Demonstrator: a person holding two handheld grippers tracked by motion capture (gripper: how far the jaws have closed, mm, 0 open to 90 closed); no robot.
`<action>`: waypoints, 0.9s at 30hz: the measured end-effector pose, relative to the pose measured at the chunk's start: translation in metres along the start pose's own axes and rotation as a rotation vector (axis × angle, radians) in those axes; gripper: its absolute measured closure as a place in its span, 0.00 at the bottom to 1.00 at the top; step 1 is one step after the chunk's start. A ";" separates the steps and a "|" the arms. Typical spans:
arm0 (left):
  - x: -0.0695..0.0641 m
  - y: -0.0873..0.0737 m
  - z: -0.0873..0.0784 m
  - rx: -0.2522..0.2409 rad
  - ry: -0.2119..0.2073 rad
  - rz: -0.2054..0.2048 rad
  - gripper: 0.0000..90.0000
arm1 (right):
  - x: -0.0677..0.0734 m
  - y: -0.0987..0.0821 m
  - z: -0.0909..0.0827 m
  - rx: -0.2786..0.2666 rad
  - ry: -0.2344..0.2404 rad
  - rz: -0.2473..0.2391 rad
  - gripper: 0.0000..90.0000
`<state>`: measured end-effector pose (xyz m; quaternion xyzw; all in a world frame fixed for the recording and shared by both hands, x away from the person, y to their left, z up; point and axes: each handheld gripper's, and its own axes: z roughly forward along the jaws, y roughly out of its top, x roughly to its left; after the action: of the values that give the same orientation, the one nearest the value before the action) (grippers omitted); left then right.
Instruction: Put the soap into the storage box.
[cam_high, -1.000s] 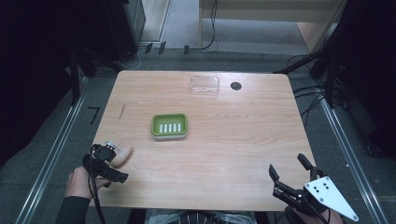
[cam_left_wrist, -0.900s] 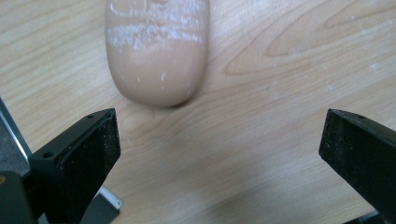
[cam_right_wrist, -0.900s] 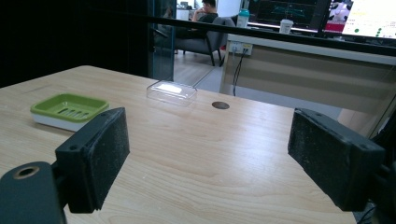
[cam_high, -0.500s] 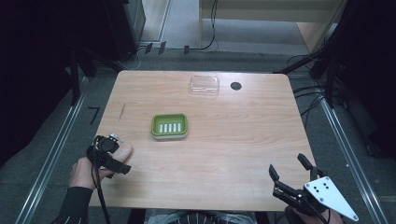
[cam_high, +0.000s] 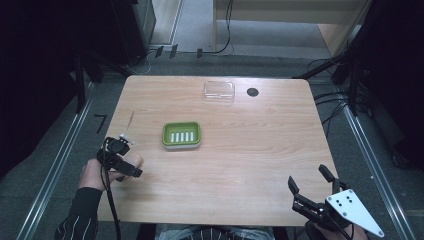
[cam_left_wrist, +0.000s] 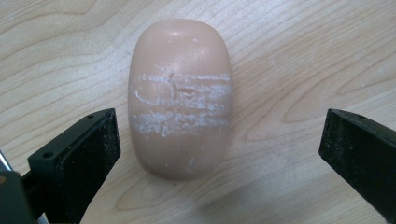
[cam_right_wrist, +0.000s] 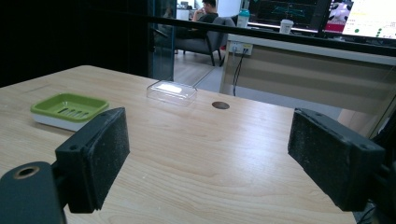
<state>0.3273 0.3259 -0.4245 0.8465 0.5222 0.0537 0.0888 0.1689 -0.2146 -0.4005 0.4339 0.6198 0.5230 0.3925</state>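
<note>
Straddling a smooth oval soap bar (cam_left_wrist: 180, 98), scuffed white, the left claw (cam_left_wrist: 219, 144) gapes wide on wood-grain table (cam_left_wrist: 303, 56); grips nothing.

The soap (cam_left_wrist: 180, 98) looks smooth and waxy with rough white scratches; the table (cam_high: 260, 150) is matt pale wood.

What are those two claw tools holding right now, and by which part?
Nothing. The left gripper is open, its jaws on either side of the soap bar without touching it. The right gripper is open over bare table.
</note>
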 end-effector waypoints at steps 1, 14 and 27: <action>0.001 0.001 0.001 -0.006 -0.010 -0.008 0.00 | 0.000 0.000 0.000 -0.001 -0.002 -0.001 0.15; 0.012 0.015 0.011 0.024 -0.018 -0.005 0.00 | 0.000 0.000 0.000 0.000 -0.001 -0.002 0.15; 0.017 0.015 0.020 0.041 -0.001 -0.010 0.21 | 0.000 0.000 0.000 -0.001 -0.001 -0.001 0.15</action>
<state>0.3519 0.3322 -0.4410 0.8455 0.5274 0.0424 0.0720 0.1689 -0.2148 -0.4005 0.4337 0.6197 0.5225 0.3935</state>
